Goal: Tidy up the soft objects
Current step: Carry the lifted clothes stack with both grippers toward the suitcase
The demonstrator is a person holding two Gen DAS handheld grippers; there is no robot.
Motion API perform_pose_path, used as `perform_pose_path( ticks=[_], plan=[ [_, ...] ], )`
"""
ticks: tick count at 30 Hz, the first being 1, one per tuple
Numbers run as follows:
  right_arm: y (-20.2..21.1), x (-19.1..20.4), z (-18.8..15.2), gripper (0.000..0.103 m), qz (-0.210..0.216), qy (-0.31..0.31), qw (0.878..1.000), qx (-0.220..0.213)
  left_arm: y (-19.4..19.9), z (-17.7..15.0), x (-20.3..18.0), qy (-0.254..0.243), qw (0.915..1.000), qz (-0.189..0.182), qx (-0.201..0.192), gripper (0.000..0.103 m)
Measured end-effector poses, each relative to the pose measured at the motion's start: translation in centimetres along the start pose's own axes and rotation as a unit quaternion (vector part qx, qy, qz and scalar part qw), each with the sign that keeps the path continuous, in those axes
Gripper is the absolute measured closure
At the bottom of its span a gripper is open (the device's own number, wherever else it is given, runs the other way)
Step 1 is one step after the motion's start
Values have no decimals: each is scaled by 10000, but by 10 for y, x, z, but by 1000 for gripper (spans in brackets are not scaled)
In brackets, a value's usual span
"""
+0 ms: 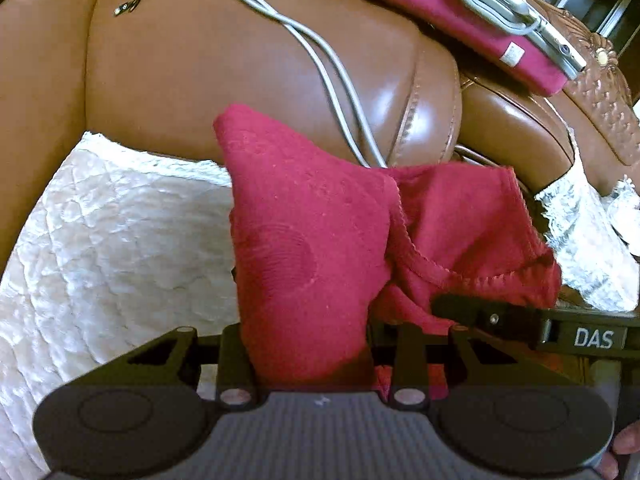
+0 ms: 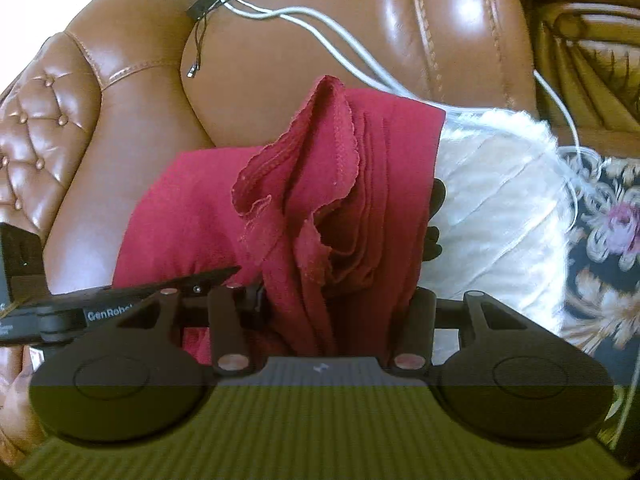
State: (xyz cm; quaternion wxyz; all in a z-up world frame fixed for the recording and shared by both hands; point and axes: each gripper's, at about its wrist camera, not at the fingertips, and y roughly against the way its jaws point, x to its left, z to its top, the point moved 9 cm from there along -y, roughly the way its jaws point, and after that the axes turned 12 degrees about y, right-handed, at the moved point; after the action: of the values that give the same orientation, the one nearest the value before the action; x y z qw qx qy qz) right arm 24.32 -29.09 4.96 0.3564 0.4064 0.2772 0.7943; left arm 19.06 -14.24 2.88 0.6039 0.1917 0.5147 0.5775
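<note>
1. Left gripper [image 1: 306, 344]: clenched on a fold of the red cloth [image 1: 304, 216], which fills the gap between its fingers.
2. Right gripper [image 2: 340, 308]: likewise clamped on the red cloth [image 2: 340, 184], bunched folds and scalloped hem rising from its jaws.
3. Writing: "DAS" in white on the right gripper's finger, seen at the edge of the left wrist view; "GenRob…", cut off, on the left gripper's arm in the right wrist view.
4. Cloth is held up between both grippers over a white quilted cover [image 1: 112, 240] on the seat; the long axis runs up, away from the cameras, one corner pointing toward the backrest.
5. Behind: brown leather sofa [image 1: 200, 72], grey cables [image 1: 320, 60] trailing down its back.
6. Farthest: a dark red folded item [image 1: 460, 12] on the armrest, its small white labels unreadable.
</note>
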Motion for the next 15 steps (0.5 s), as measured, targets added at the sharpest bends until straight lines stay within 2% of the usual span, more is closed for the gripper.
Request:
perform_pose_path(
  ticks=[5,11,15],
  plan=[
    [23,-18,5,47,-6,797,9967,123,-3,-22,-38,461,9980,352,-262,64],
    [68,-24,7,47,175,991,9940,424,19,-39,-78,827,9945,641,-77,65],
    [101,-27,10,47,295,1058,9920,621,48,-36,-110,973,9929,671,98,65]
  ],
)
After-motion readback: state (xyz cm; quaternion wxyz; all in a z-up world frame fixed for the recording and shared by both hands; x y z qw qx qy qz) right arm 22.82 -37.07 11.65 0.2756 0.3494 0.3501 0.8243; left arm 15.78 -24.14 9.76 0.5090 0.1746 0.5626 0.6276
